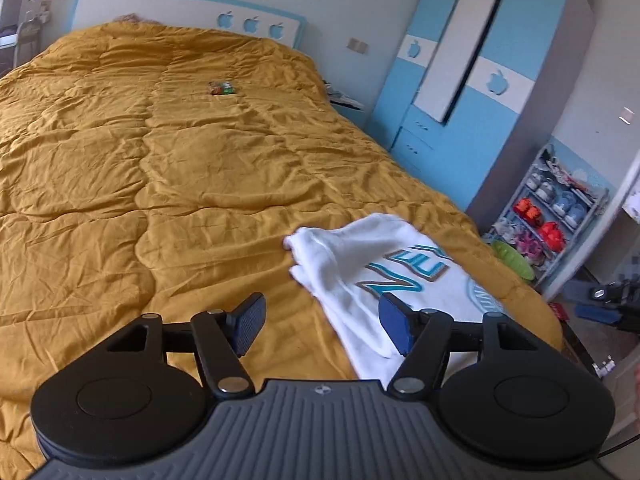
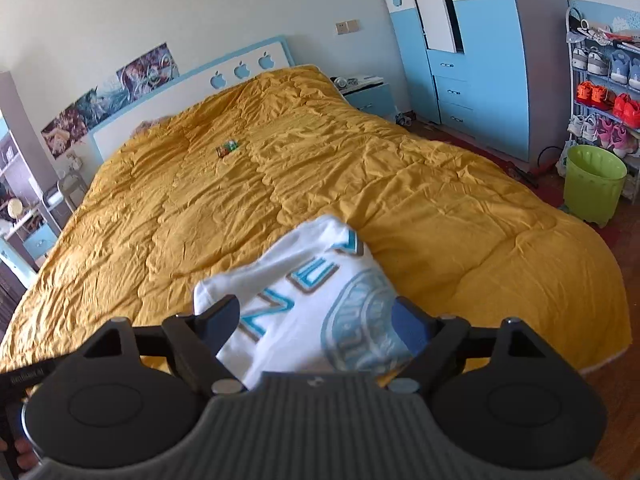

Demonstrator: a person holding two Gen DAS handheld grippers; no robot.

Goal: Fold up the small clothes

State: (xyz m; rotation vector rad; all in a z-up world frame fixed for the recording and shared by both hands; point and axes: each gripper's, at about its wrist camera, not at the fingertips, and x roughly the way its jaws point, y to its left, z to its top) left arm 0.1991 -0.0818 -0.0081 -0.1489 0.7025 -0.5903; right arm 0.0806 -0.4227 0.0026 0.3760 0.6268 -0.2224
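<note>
A white small shirt (image 1: 360,264) with blue lettering and a round blue badge lies folded over on the mustard quilt (image 1: 160,160) near the foot of the bed. In the left wrist view, my left gripper (image 1: 320,304) hangs above the quilt with its jaws wide open. Its right pad (image 1: 394,326) is over the shirt's left edge, and nothing is pinched. In the right wrist view, my right gripper (image 2: 316,308) is open too. It is raised above the shirt (image 2: 304,272), which shows blurred between the fingers but is not clamped.
A small colourful packet (image 2: 227,148) lies mid-quilt toward the white headboard (image 2: 200,80). To the right of the bed stand a blue nightstand (image 2: 368,94), a blue-and-white wardrobe (image 2: 480,60), a shoe rack (image 2: 604,96) and a green bin (image 2: 594,184) on the wooden floor.
</note>
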